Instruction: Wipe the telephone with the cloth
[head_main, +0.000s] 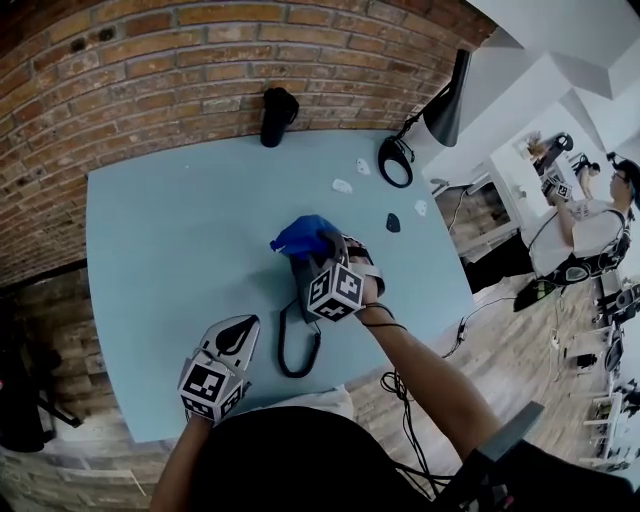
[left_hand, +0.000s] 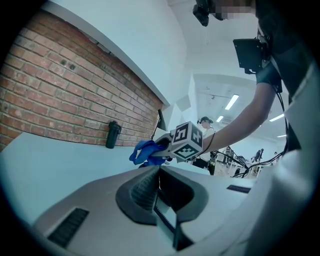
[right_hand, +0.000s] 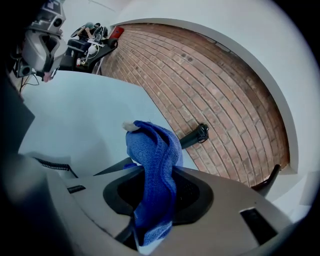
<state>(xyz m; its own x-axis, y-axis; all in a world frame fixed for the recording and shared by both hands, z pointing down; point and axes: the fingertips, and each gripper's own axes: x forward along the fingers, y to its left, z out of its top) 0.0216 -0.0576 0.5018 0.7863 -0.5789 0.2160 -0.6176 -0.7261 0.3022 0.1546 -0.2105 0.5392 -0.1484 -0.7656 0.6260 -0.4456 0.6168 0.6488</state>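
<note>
Nearest, the left gripper (head_main: 238, 335) has its fingers closed on nothing above the surface (head_main: 160, 250). Beyond, the right gripper (right_hand: 150, 185) pinches the cloth (right_hand: 152, 160), which is soft, limp and best held bunched, at the telephone (head_main: 299, 273) mid-surface. The phone looks rigid but light, so brace its body.

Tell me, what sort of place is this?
Probably a shared office or lab workspace: a pale blue table against a brick wall, a black desk lamp, and another person among cabled equipment across the wooden floor.
</note>
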